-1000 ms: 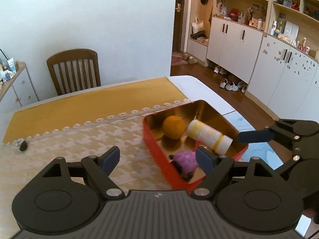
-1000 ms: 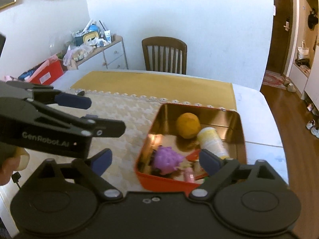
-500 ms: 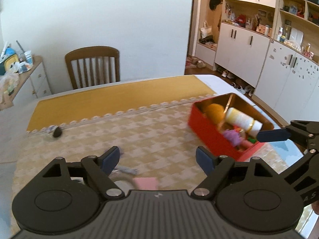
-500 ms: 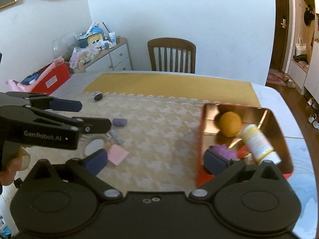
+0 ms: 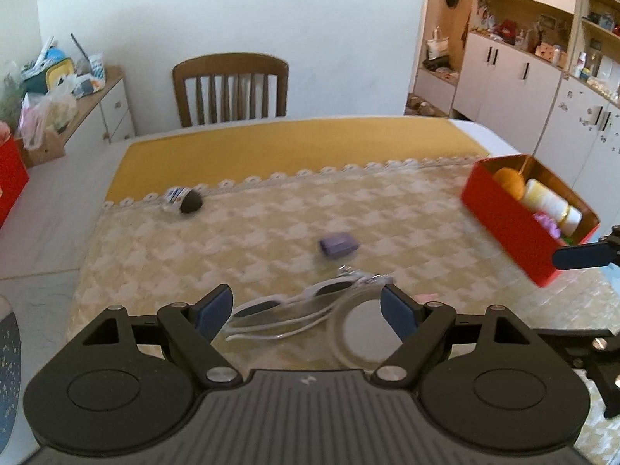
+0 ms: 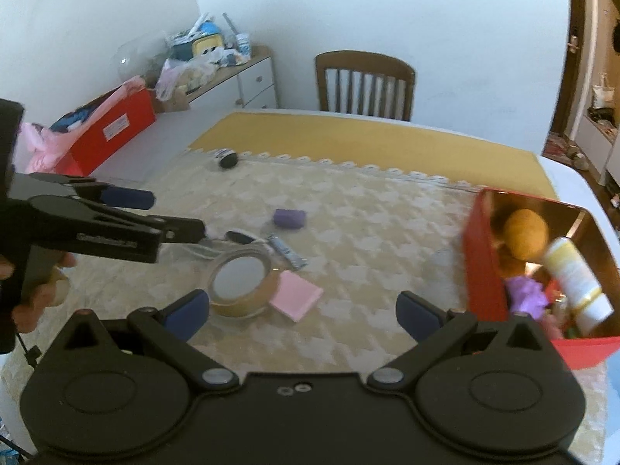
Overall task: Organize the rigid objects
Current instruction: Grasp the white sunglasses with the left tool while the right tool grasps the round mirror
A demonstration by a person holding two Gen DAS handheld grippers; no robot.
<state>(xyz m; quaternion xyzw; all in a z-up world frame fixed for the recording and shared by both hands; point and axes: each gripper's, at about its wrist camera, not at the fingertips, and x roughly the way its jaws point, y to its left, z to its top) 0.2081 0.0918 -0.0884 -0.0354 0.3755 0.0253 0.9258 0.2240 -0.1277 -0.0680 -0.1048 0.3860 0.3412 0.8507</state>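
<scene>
left gripper, jaws wide and empty, is poised over goggles beside tape; strap should be cleared before pinching; right gripper open too, tin waiting at right.

We are in a home, in a dining room. Straight ahead of the gripper stands a dining table under a yellow cloth with a lace-edged patterned cover, and past it a wooden chair against a white wall. Far to its right run white cupboards with cluttered shelves and shoes on a wood floor; to its left, a low drawer unit heaped with bags and packets.
</scene>
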